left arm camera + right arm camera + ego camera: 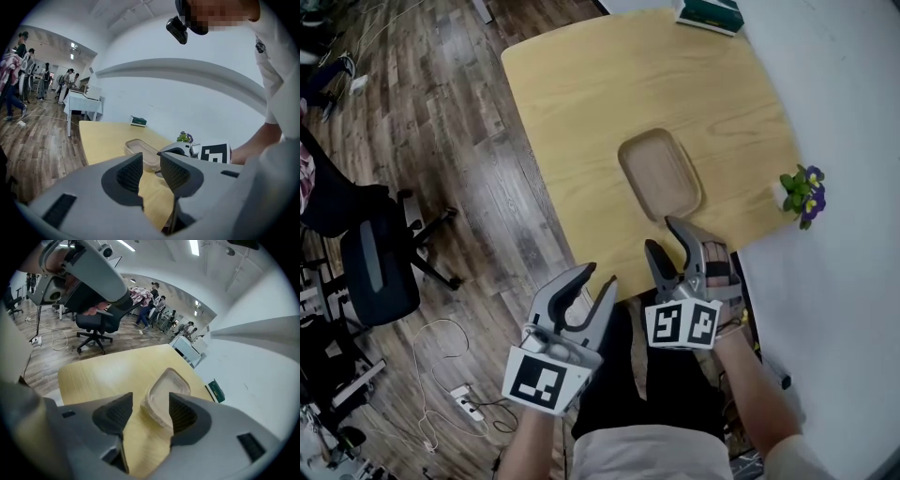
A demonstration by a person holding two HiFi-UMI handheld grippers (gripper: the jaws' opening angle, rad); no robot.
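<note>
A shallow wooden tray (660,174) lies empty on the light wooden table (581,94). My right gripper (664,235) hovers at the table's near edge, just short of the tray, open with nothing between its jaws. In the right gripper view the tray (165,397) shows through the gap of the open gripper (150,408). My left gripper (594,278) is held off the table's near edge, over the floor, open and empty. The left gripper view shows its jaws apart (151,169), with the tray (143,152) and the right gripper (206,152) beyond.
A small pot of purple flowers (803,194) stands at the table's right edge. A green box (709,13) lies at the far corner. An office chair (375,253) and a power strip with cables (461,401) are on the wooden floor to the left. A white wall runs along the right.
</note>
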